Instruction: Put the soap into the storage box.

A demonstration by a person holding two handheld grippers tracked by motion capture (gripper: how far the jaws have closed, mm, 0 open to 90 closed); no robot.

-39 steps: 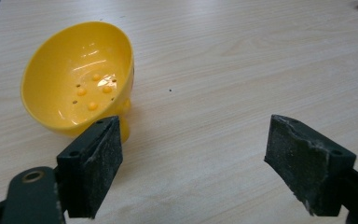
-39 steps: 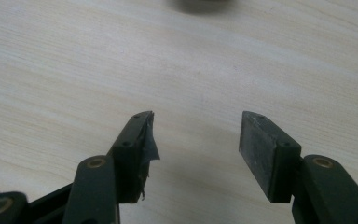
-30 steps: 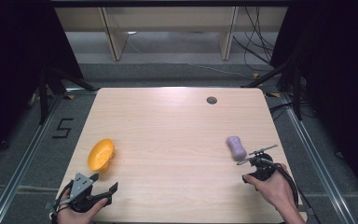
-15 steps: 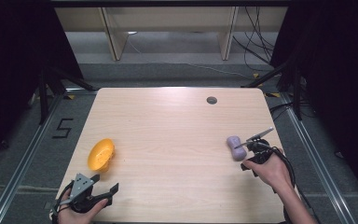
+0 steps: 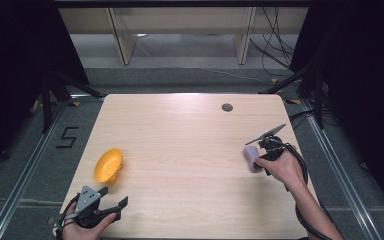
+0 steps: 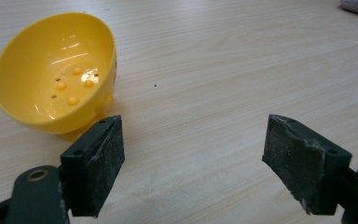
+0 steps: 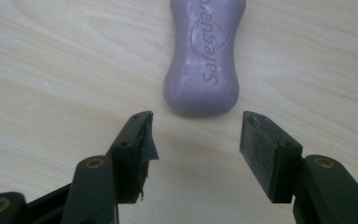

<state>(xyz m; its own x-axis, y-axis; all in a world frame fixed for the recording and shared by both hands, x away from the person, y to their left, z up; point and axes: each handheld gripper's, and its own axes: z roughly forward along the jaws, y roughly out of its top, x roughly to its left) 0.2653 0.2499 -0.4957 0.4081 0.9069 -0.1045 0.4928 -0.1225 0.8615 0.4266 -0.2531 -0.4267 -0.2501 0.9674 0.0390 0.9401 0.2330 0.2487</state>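
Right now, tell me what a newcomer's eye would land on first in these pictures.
First the yellow bowl, tipped on its side near the table's left edge, just ahead of the open left gripper. Next the purple soap bar at the right side, lying flat on the wood right in front of the open right gripper, whose jaws point at it without touching.

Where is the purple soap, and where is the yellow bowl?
purple soap point(image 7: 204, 56), right gripper view, on its embossed top face.
yellow bowl point(image 6: 51, 70), left gripper view, on its shiny inside.
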